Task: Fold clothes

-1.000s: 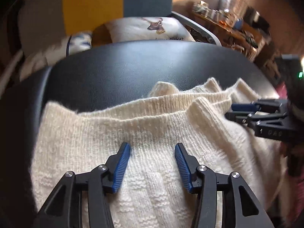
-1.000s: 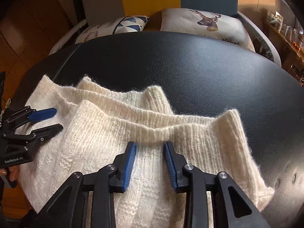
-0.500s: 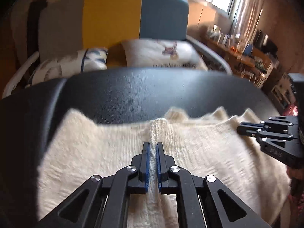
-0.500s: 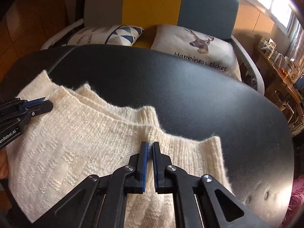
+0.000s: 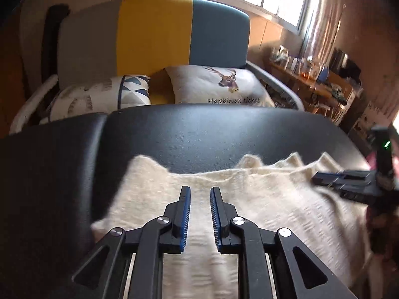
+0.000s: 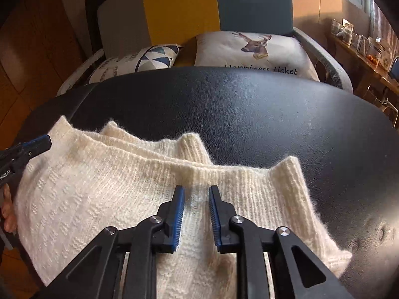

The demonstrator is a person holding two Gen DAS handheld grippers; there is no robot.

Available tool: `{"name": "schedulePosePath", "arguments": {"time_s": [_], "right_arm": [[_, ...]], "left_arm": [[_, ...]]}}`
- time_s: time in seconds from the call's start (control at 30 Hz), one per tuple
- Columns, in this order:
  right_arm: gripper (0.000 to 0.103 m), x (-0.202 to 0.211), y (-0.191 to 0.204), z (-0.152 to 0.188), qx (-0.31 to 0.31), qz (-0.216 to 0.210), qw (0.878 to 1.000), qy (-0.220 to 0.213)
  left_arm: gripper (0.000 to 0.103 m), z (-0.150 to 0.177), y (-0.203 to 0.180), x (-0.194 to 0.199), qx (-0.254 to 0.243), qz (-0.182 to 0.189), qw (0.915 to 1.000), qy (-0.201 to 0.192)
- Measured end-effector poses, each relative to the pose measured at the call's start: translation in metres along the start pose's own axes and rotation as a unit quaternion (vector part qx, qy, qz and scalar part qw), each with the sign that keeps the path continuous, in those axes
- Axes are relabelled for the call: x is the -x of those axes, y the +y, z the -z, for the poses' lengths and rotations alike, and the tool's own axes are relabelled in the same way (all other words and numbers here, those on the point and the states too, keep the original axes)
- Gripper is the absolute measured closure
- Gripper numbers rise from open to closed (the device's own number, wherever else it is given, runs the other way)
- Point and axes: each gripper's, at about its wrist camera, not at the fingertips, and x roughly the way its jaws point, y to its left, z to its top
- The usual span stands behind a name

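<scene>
A cream knit sweater [image 5: 274, 199] lies folded on the black padded table [image 5: 199, 137], its ribbed edges pointing toward the far side. My left gripper [image 5: 200, 189] hovers just over the sweater's left half, open, with a narrow gap and no cloth pinched. In the right wrist view, the sweater [image 6: 99, 186] fills the near left of the table [image 6: 274, 112]. My right gripper [image 6: 196, 189] is open over the ribbed hem, fingers apart with the knit beneath them. Each gripper shows in the other's view: the right gripper [image 5: 326, 177] at the sweater's right edge, the left gripper [image 6: 37, 144] at its left edge.
Behind the table stands a sofa [image 5: 154, 32] with a grey, yellow and blue back, a triangle-pattern cushion [image 5: 104, 97] and a deer cushion [image 5: 219, 84]. A cluttered wooden shelf [image 5: 311, 74] runs along the right wall. A person's hand [image 6: 7, 214] shows at the left edge.
Half a second ago both grippers were shut on ridges of the sweater. Both have now opened and let the knit go, and it lies flatter. Both cameras have tilted up slightly.
</scene>
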Motion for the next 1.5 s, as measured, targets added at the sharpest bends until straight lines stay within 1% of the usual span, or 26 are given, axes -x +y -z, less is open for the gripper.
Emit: {"name": "schedulePosePath", "arguments": {"time_s": [0.1,0.17,0.2,0.23,0.33,0.37,0.43,0.53,0.6,0.63,0.7,0.77,0.8,0.87,0.93,1.0,1.03,1.1,1.13,1.17,1.23,1.3,1.33,1.4,1.43,1.5], "right_arm": [[0.082,0.014,0.015,0.001,0.02,-0.008,1.0,-0.021],[0.081,0.012,0.026,0.001,0.038,-0.004,0.999,-0.018],[0.081,0.008,0.03,0.002,0.048,0.0,0.999,-0.012],[0.081,0.003,0.034,0.003,0.055,0.003,0.999,-0.003],[0.081,-0.023,0.03,0.011,0.048,0.031,0.998,0.035],[0.082,-0.023,0.024,0.014,0.034,0.023,0.999,0.017],[0.082,-0.023,0.011,0.018,-0.013,0.004,1.0,0.013],[0.082,-0.022,0.015,0.021,-0.001,0.016,1.0,0.007],[0.082,-0.022,0.018,0.022,0.008,0.022,1.0,0.004],[0.081,-0.018,0.017,0.022,0.004,0.015,1.0,0.007],[0.08,-0.01,0.015,0.022,-0.006,0.0,1.0,0.014],[0.079,0.017,0.008,0.03,-0.019,-0.035,0.999,-0.003],[0.079,0.032,0.002,0.035,-0.028,-0.055,0.998,-0.014],[0.076,0.067,-0.021,0.058,-0.061,-0.1,0.993,-0.029],[0.072,0.1,-0.047,0.081,-0.095,-0.141,0.985,-0.037],[0.068,0.124,-0.075,0.114,-0.13,-0.162,0.978,-0.029],[0.065,0.132,-0.087,0.13,-0.145,-0.168,0.975,-0.016],[0.063,0.139,-0.102,0.159,-0.159,-0.175,0.972,0.006],[0.062,0.141,-0.108,0.172,-0.163,-0.175,0.971,0.014],[0.062,0.14,-0.111,0.178,-0.164,-0.179,0.97,0.013],[0.061,0.138,-0.118,0.19,-0.165,-0.188,0.968,0.013],[0.061,0.134,-0.117,0.187,-0.157,-0.204,0.966,0.001],[0.06,0.131,-0.117,0.182,-0.149,-0.214,0.965,-0.001],[0.06,0.123,-0.118,0.172,-0.137,-0.224,0.965,-0.006],[0.06,0.117,-0.122,0.166,-0.136,-0.237,0.962,-0.003],[0.059,0.104,-0.126,0.159,-0.135,-0.279,0.951,0.01]], "left_arm": [[0.086,0.007,0.005,-0.015,-0.03,-0.033,0.9986,0.03],[0.086,0.01,0.007,-0.025,-0.044,-0.048,0.9967,0.049],[0.086,0.013,0.006,-0.028,-0.051,-0.051,0.9957,0.057],[0.085,0.014,0.003,-0.033,-0.066,-0.063,0.9936,0.067],[0.084,0.015,0.004,-0.036,-0.056,-0.099,0.991,0.07],[0.084,0.013,0.014,-0.035,-0.021,-0.102,0.9923,0.067],[0.09,0.013,0.036,-0.03,0.058,-0.089,0.9928,0.055],[0.091,0.018,0.054,-0.024,0.138,-0.072,0.9872,0.034],[0.091,0.022,0.049,-0.022,0.127,-0.068,0.9893,0.025],[0.091,0.024,0.047,-0.021,0.12,-0.067,0.9903,0.02],[0.091,0.025,0.037,-0.02,0.09,-0.074,0.9929,0.024],[0.091,0.028,0.031,-0.017,0.069,-0.082,0.9938,0.026],[0.091,0.03,0.031,-0.015,0.067,-0.083,0.994,0.026],[0.091,0.035,0.033,-0.01,0.067,-0.081,0.9941,0.025],[0.091,0.041,0.04,-0.003,0.076,-0.076,0.994,0.022],[0.091,0.045,0.047,0.003,0.084,-0.078,0.9931,0.025],[0.091,0.045,0.047,0.009,0.089,-0.087,0.9919,0.025],[0.091,0.045,0.047,0.02,0.099,-0.105,0.9892,0.026],[0.091,0.044,0.041,0.029,0.101,-0.103,0.9893,0.018],[0.09,0.044,0.035,0.038,0.104,-0.1,0.9895,0.01],[0.086,0.041,0.011,0.052,0.101,-0.05,0.9936,0.003],[0.084,0.043,-0.023,0.06,0.085,0.014,0.9962,0.006],[0.084,0.044,-0.043,0.062,0.07,0.047,0.9964,0.014],[0.084,0.048,-0.081,0.062,0.039,0.108,0.993,0.028],[0.084,0.05,-0.1,0.06,0.018,0.127,0.9911,0.035],[0.084,0.053,-0.137,0.055,-0.024,0.165,0.9849,0.048]]}}
